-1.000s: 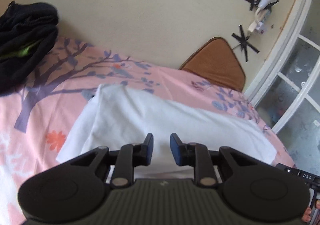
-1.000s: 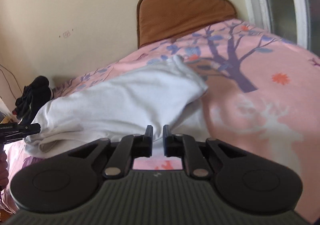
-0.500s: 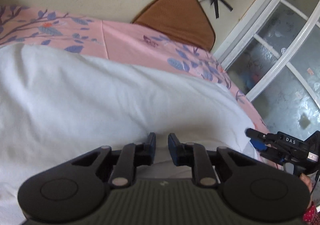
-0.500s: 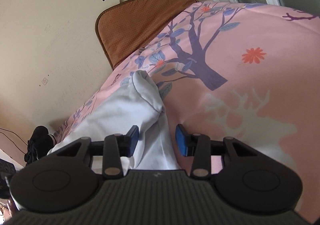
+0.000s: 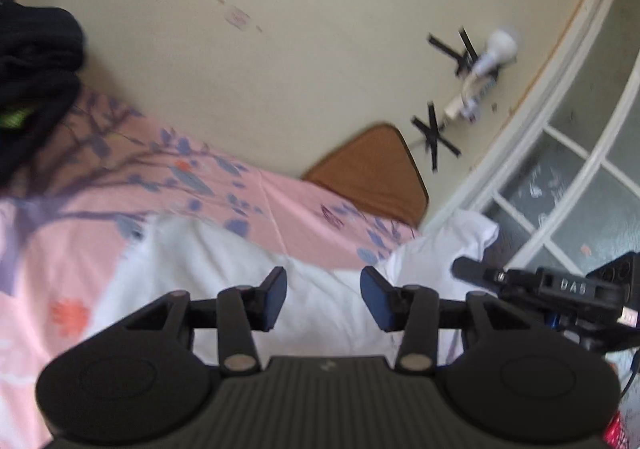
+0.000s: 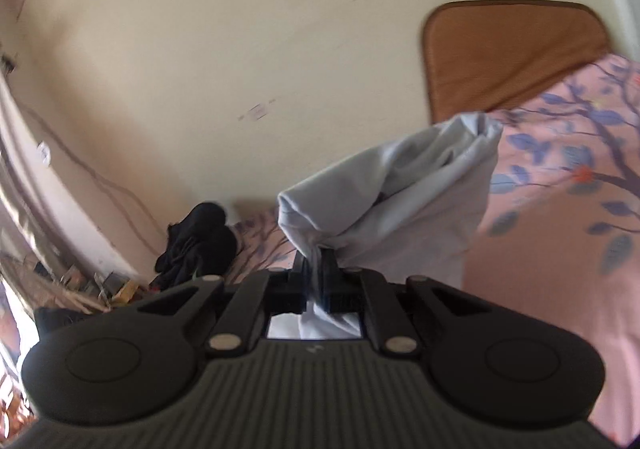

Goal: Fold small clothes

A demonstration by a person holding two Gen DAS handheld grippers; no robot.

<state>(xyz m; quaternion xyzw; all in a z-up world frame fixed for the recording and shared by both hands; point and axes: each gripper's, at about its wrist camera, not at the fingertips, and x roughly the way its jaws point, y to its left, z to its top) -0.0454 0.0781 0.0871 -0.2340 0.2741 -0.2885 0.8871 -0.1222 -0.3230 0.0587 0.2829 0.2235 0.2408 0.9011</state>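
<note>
A white garment (image 5: 224, 273) lies on the pink floral bed sheet (image 5: 80, 249). My left gripper (image 5: 323, 295) hangs open and empty above the garment's near part. My right gripper (image 6: 315, 269) is shut on a bunched edge of the white garment (image 6: 408, 201) and holds that end lifted off the sheet (image 6: 560, 249). The right gripper's body also shows in the left wrist view (image 5: 560, 289), with the raised white cloth beside it.
A pile of black clothes (image 5: 32, 81) lies at the far left of the bed; it also shows in the right wrist view (image 6: 200, 241). A brown cushion (image 5: 372, 181) leans on the wall. A window frame (image 5: 560, 169) is at the right.
My left gripper has opened and pulled back from the garment. My right gripper has shut on the garment's edge and lifted it up.
</note>
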